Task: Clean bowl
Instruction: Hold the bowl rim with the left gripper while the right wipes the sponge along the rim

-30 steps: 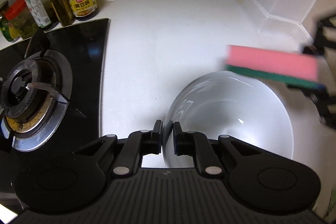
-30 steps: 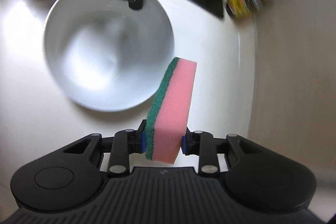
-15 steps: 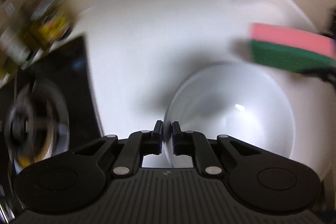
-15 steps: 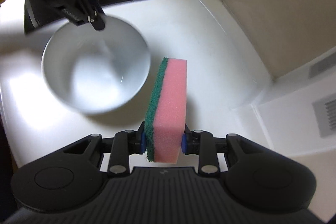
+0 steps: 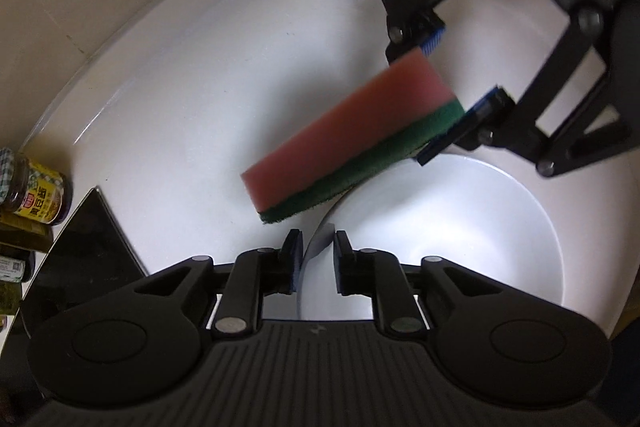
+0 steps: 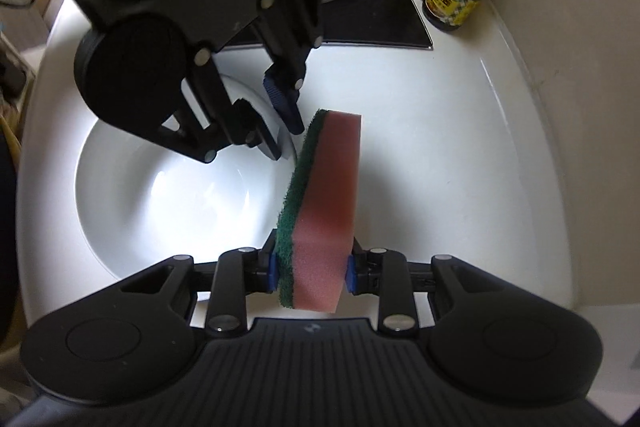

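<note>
Both devices are matte black plastic. The left gripper has a ribbed housing flanked by two round discs, with angled link arms joined by silver screw heads. Its fingers carry dark blue ridged pads. The right gripper is built the same way, with brighter blue pads and a small pale mark above the ribbing.

The sponge is motion-blurred in the left wrist view. The near part of the bowl is hidden there, at the bottom of the frame, behind the left hand-held gripper. At the left edge, the jar and bottles are cut off. In the right wrist view, the stove at the top is largely hidden behind the gripper's black body, and the jar's label print is too small to read.
</note>
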`<state>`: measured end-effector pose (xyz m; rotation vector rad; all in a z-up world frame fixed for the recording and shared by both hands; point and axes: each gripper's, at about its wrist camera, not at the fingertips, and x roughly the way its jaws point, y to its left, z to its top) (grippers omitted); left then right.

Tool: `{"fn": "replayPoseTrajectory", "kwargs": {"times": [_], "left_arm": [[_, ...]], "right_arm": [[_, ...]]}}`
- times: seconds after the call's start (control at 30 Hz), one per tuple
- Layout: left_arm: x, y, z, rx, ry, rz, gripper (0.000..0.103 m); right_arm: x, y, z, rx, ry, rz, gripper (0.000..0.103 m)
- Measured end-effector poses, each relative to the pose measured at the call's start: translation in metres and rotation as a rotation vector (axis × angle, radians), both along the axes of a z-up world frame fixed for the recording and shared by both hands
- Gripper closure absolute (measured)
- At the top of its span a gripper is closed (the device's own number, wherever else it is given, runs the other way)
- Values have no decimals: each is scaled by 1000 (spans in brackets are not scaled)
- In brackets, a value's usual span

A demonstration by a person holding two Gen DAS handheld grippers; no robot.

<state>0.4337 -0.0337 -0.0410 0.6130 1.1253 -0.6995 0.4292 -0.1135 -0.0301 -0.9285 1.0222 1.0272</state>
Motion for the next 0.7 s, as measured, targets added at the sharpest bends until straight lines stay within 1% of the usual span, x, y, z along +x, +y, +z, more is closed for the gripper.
{"fn": "replayPoseTrajectory", "kwargs": {"times": [0.1, 0.2, 0.27, 0.3, 0.37, 0.43, 0.47, 0.53, 0.6, 0.63, 0.67, 0.7], "left_arm": [[4, 3, -2, -6, 30, 9, 84], [6, 5, -4, -8, 47, 45, 83], [4, 5, -4, -8, 43, 79, 82], [2, 6, -4, -8, 40, 109, 81], [-1, 6, -4, -4, 30, 178, 79], [-6, 8, -4, 1, 6, 262, 78], [-7, 11, -5, 9, -12, 325, 78], [-8, 23, -7, 8, -39, 480, 79], [-9, 36, -6, -4, -34, 623, 83], [-11, 42, -6, -11, -24, 677, 86], [-14, 47, -5, -23, -6, 720, 91], [-18, 51, -5, -37, 16, 755, 94]], "right_arm": [[2, -11, 1, 26, 30, -77, 77], [-5, -26, 2, 40, 38, -191, 77], [-17, -36, 1, 49, 43, -297, 77], [-21, -39, 0, 54, 42, -330, 77], [-38, -50, -4, 70, 49, -458, 77], [-55, -61, -6, 107, 64, -586, 77], [-66, -67, -6, 138, 73, -658, 77], [-85, -77, -6, 206, 75, -759, 77], [-94, -85, -2, 249, 55, -813, 77], [-96, -88, 1, 261, 35, -827, 77], [-95, -89, 4, 260, 19, -825, 77], [-91, -88, 7, 249, 0, -816, 77]]}}
